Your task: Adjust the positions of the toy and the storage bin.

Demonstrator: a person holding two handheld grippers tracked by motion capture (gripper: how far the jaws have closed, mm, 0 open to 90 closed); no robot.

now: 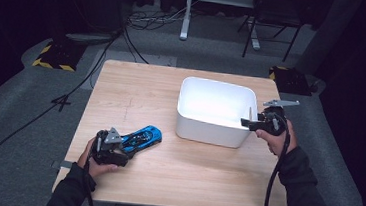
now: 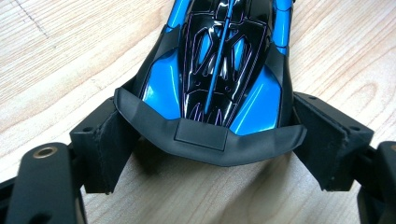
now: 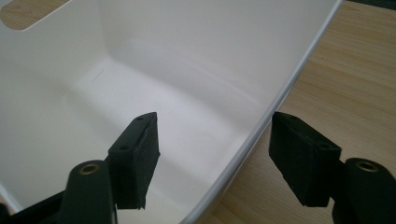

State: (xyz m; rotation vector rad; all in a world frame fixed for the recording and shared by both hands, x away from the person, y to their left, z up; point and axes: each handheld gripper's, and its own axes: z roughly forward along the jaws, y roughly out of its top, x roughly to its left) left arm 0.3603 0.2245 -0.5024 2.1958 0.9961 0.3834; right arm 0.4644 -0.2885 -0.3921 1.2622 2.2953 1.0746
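The blue toy car (image 2: 219,70) lay left of the white bin (image 1: 215,111), its spoiler flanked by the left gripper (image 2: 210,144), unclenched. The bin's right wall was straddled by the released right gripper (image 3: 212,158). No writing was legible.

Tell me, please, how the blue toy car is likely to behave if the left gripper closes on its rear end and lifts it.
The toy car has a glossy, curved shell, so the pads may slip. It looks rigid, so it should not flex, and probably light for its size. If nudged rather than gripped, it would likely roll along the table.
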